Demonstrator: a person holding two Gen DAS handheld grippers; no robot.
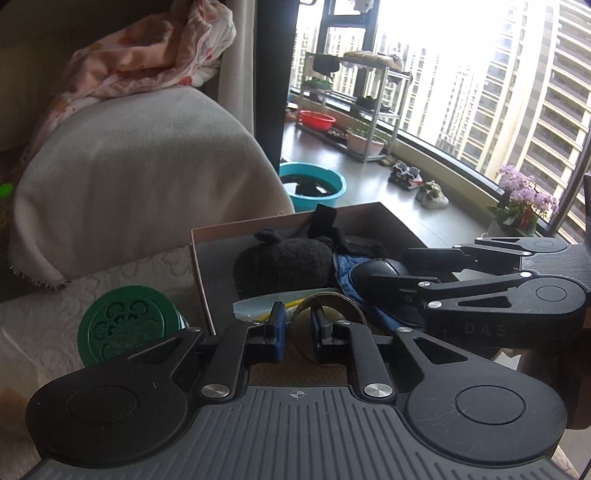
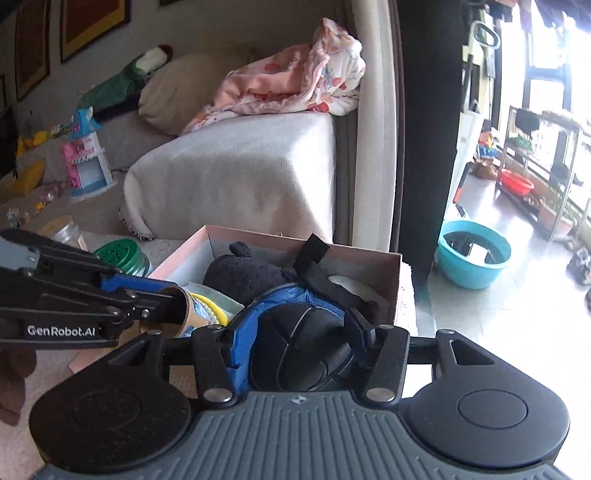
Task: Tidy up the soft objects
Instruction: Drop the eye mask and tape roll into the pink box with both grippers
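Sofa (image 1: pixel 140 192) under a grey throw fills 10 o'clock in the left wrist view, pink floral quilt (image 1: pixel 147 59) heaped on its back at 11. Dark pillar (image 1: pixel 273 92) at 12. Curved window (image 1: pixel 480 92) from 12 to 3, bright daylight, high-rise blocks outside. Metal rack (image 1: pixel 354 107) at 1 on the grey tiled floor (image 1: pixel 369 184), red basin (image 1: pixel 316 120) under it, teal basin (image 1: pixel 314 186) near centre. Shoes (image 1: pixel 417 182) and pink orchid (image 1: pixel 524 199) toward 3. Right wrist view: framed pictures (image 2: pixel 92 22) on the wall at 11.

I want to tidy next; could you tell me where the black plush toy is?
The black plush toy lies inside the open cardboard box, left of the blue-and-black pad.
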